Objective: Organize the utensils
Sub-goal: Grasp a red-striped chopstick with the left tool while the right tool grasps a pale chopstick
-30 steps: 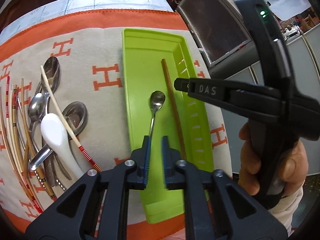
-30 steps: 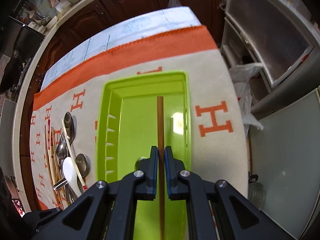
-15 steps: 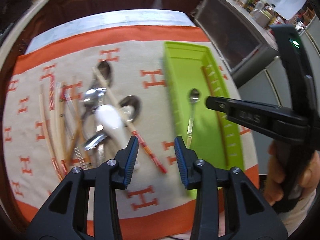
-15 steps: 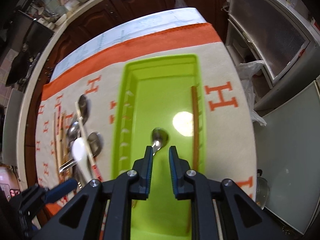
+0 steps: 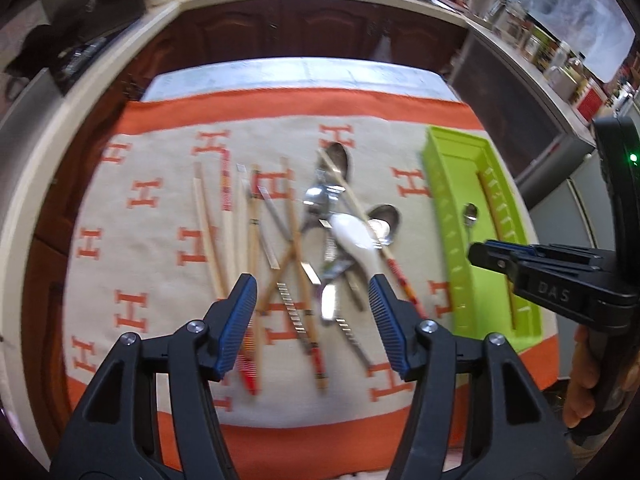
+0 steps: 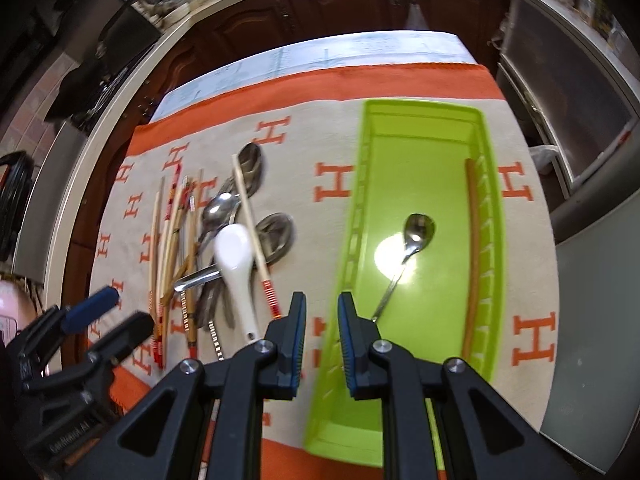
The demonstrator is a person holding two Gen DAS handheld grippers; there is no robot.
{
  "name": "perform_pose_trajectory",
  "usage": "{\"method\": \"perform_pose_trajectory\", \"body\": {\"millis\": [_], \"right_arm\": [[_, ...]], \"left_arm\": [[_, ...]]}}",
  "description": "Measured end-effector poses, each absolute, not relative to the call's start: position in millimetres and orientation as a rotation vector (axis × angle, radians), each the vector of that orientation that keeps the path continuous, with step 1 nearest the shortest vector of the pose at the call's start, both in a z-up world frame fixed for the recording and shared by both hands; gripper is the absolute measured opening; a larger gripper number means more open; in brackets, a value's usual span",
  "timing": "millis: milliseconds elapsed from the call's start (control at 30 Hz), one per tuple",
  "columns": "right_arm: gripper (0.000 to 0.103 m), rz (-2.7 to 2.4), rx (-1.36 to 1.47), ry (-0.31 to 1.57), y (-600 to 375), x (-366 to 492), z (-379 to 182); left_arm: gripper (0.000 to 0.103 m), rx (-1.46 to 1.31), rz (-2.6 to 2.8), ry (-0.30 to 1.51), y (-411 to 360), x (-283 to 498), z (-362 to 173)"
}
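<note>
A green tray [image 6: 420, 128] lies on the right of the table and holds a metal spoon [image 6: 416, 232] and a brown chopstick [image 6: 472, 248] along its right wall. The tray also shows in the left wrist view [image 5: 444, 168]. A pile of chopsticks [image 5: 248, 232], metal spoons [image 5: 336, 160] and a white ceramic spoon [image 5: 356, 236] lies on the cloth to the left. My left gripper [image 5: 312, 292] is open and empty above the pile. My right gripper [image 6: 322, 312] is open a little and empty above the tray's left wall.
The table has a beige and orange cloth [image 5: 152, 216] with an H pattern. Dark wooden cabinets [image 5: 280, 28] stand behind it. A grey appliance [image 6: 568, 92] stands at the right. The left gripper shows at the lower left of the right wrist view [image 6: 100, 312].
My right gripper let go of the brown chopstick in the tray and drew back left. My left gripper opened wide and moved from the tray's spoon to above the utensil pile.
</note>
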State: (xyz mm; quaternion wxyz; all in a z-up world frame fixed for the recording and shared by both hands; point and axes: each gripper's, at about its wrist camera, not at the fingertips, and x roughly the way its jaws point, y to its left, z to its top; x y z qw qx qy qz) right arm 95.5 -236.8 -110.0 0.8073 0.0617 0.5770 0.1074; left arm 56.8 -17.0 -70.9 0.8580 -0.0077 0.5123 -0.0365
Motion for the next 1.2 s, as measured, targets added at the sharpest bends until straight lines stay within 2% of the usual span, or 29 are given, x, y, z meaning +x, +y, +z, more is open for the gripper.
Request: {"method": "perform_pose_trajectory", "body": {"millis": [233, 467, 733, 800, 867, 967, 1033, 1200], "right_arm": [[0.016, 0.276, 0.077, 1.235, -209, 93, -104], [0.016, 0.304, 0.066, 1.252, -190, 110, -109], [0.016, 0.328, 0.042, 1.280, -171, 147, -125], [0.016, 0.329, 0.033, 1.296, -164, 158, -131], [0.016, 0.340, 0.025, 1.306, -157, 167, -137], [0.016, 0.346, 0.026, 1.326, -150, 177, -144], [0.016, 0.351, 0.025, 1.339, -146, 183, -149], [0.016, 0.351, 0.017, 1.363, -142, 189, -158]], "left_arm": [[0.055, -0.029, 0.023, 1.022, 35, 49, -63], [0.055, -0.115, 0.065, 1.127, 88, 65, -82], [0.055, -0.232, 0.059, 1.225, 113, 89, -120], [0.050, -0.257, 0.058, 1.245, 119, 96, -130], [0.039, -0.276, 0.057, 1.270, 123, 103, -140], [0.030, -0.290, 0.059, 1.305, 125, 111, -152], [0.027, -0.296, 0.057, 1.321, 125, 115, -159], [0.026, -0.312, 0.041, 1.346, 121, 123, -168]]}}
